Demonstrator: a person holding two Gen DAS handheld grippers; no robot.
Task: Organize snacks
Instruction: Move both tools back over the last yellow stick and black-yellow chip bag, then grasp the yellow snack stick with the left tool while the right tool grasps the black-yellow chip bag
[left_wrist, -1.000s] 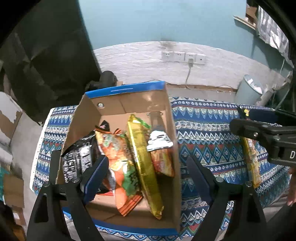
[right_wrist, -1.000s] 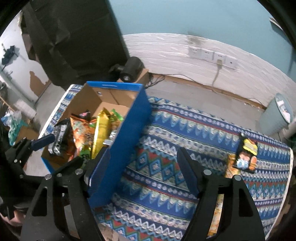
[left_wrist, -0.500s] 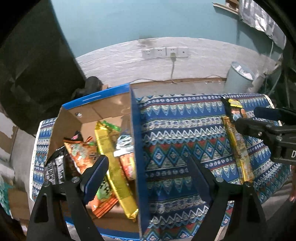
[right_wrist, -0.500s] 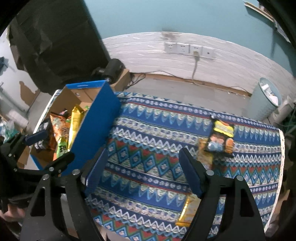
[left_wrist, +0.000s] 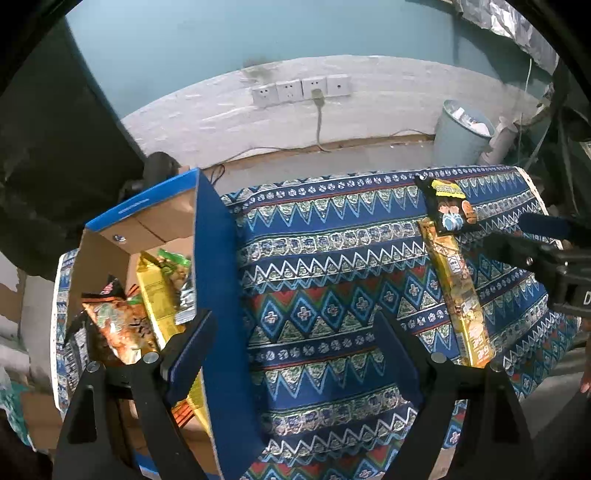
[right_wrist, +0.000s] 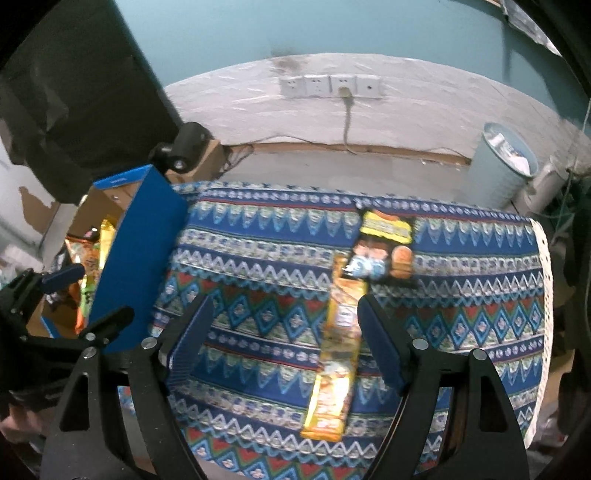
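A table covered with a blue patterned cloth (right_wrist: 266, 258) carries everything. At its left end stands an open blue cardboard box (left_wrist: 218, 280) with snack packets upright inside. Toward the right end, well apart from the box, a long yellow packet (right_wrist: 336, 354) lies flat, its far end tucked under a dark packet (right_wrist: 384, 254).

Teal wall (right_wrist: 295, 33), white sockets (right_wrist: 330, 86), grey bin (right_wrist: 498, 166), patterned tablecloth (right_wrist: 280, 236)

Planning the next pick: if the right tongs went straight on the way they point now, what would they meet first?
Most likely the long yellow snack packet, lying on the patterned cloth just inside the open right tongs, nearer their right finger. Depth is unclear, so bare cloth beside it could come first.
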